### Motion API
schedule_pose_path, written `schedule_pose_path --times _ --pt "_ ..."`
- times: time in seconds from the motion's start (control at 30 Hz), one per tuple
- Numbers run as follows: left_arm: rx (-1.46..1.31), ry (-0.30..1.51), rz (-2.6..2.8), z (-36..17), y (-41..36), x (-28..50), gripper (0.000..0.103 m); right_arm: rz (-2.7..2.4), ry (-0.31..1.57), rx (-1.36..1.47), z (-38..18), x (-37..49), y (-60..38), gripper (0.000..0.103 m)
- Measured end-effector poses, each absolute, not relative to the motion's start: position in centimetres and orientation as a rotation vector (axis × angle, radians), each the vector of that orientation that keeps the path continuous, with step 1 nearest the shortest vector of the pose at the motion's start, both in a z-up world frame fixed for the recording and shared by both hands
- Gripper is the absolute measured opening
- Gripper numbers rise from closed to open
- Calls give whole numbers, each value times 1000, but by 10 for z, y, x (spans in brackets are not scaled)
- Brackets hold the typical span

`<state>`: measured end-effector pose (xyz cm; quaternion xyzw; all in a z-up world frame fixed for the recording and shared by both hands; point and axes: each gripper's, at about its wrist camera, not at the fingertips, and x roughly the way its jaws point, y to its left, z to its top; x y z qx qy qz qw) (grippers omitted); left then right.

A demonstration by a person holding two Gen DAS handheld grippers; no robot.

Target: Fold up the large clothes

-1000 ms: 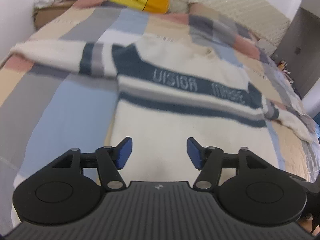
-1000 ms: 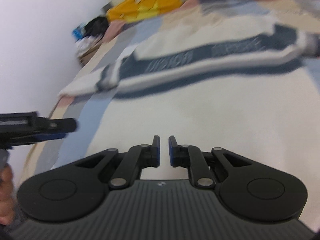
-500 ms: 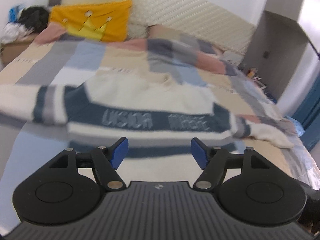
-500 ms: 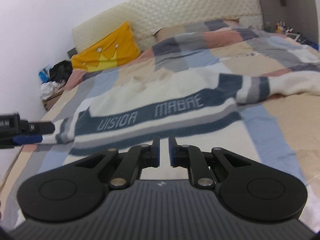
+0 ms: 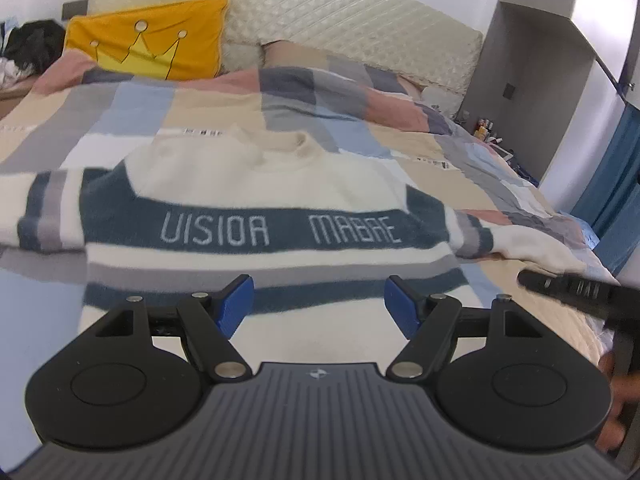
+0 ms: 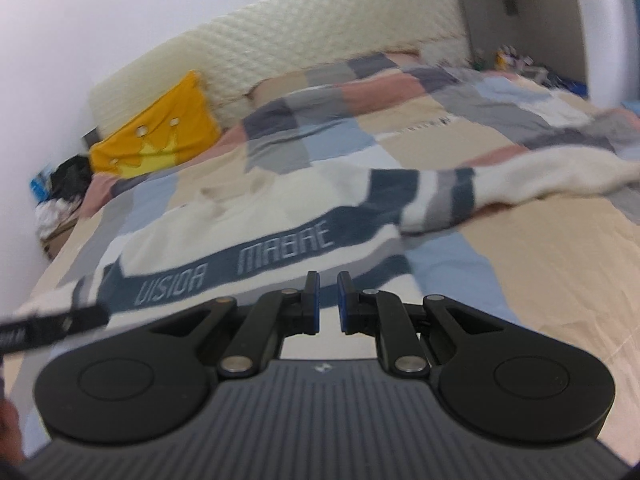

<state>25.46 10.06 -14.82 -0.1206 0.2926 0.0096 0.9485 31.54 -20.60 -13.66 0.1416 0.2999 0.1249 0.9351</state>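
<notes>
A cream sweater point(image 5: 276, 188) with a dark blue lettered chest band lies flat, front up, on the patchwork bedspread point(image 5: 168, 112), both sleeves spread out sideways. It also shows in the right wrist view point(image 6: 248, 236). My left gripper point(image 5: 319, 304) is open and empty, held above the sweater's lower body. My right gripper point(image 6: 327, 300) is nearly closed with a narrow gap and holds nothing, above the sweater's lower right part. The right gripper's finger pokes into the left wrist view point(image 5: 568, 286); the left gripper's finger shows in the right wrist view point(image 6: 52, 326).
A yellow crown pillow point(image 5: 148, 42) leans on the quilted headboard point(image 5: 340, 12). Dark clothes are piled on a stand at the far left point(image 5: 28, 46). A grey cabinet point(image 5: 536, 80) and blue curtain point(image 5: 612, 184) stand to the right of the bed.
Both grippers have risen and tilted up away from the sweater, so the headboard and whole garment come into view. Neither jaw setting has changed.
</notes>
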Motion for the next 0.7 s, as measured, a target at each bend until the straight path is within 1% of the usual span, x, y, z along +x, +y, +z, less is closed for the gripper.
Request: schedule_pose_path --times 0.2,0.23,0.27,0.33,0.47,0.7 --pt "-262 616 45 -172 116 251 77 161 603 374 -134 358 -223 14" --pt "-266 623 47 -175 118 251 77 134 598 390 -135 365 -229 19" --pt "-274 630 49 -179 121 250 77 112 594 409 -137 373 -235 26" --pt "-286 640 51 -184 124 249 77 71 599 441 -144 389 -247 29" --pt "-293 649 47 -190 124 251 77 0 642 492 -168 420 -266 29" --pt "-335 669 60 -200 128 257 77 -105 725 639 -229 456 -305 29"
